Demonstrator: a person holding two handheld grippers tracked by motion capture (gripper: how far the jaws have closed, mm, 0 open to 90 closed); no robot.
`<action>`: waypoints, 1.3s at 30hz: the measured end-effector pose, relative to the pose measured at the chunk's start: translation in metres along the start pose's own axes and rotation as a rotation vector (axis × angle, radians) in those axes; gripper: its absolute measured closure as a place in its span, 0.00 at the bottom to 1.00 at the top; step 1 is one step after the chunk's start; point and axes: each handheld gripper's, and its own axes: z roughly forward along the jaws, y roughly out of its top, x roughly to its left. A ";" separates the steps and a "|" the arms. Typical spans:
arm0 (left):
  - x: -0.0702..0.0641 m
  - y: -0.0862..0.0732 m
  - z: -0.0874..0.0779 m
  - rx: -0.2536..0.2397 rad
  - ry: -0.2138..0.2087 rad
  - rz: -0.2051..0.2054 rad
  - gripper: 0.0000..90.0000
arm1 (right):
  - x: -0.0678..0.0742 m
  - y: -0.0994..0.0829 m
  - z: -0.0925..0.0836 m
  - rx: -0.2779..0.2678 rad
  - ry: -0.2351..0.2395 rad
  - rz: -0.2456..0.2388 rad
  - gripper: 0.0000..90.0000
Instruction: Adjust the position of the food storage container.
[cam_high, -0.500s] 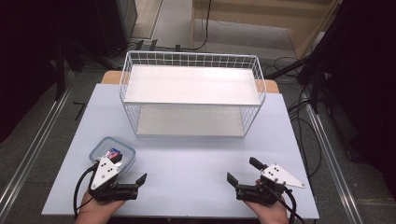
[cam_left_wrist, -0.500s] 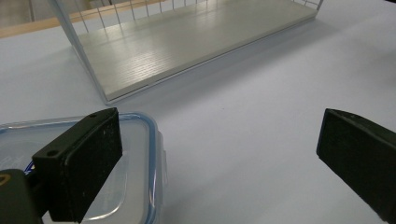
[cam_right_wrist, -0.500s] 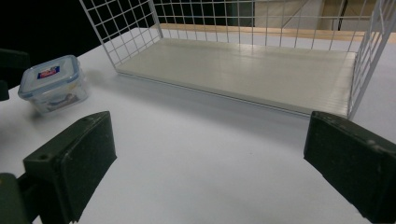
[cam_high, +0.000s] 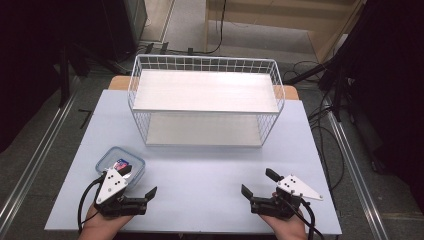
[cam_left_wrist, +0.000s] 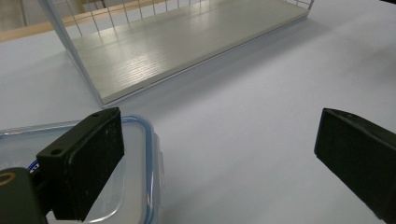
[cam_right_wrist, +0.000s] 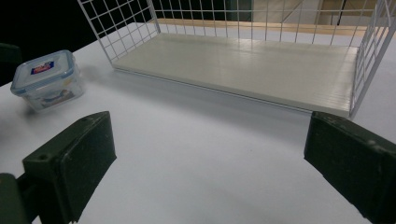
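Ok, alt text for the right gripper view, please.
Open black jaws frame a pale blue table, with nothing between them. Ahead stands a white wire rack with a pale shelf board at its base, and a small clear lidded box sits at far left.

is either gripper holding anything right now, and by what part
Nothing is held. The left gripper and right gripper are both open, jaws empty; the lidded container sits ungripped on the table.
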 end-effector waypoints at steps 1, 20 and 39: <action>0.000 0.000 0.000 0.000 0.000 0.000 0.02 | 0.000 0.000 0.000 -0.002 0.000 0.004 0.02; 0.065 -0.005 -0.021 -0.021 0.083 -0.082 0.69 | 0.002 0.001 -0.001 -0.008 0.003 0.003 0.02; 0.137 -0.044 -0.004 0.123 0.279 -0.224 1.00 | 0.003 0.001 0.000 -0.004 0.004 0.002 0.03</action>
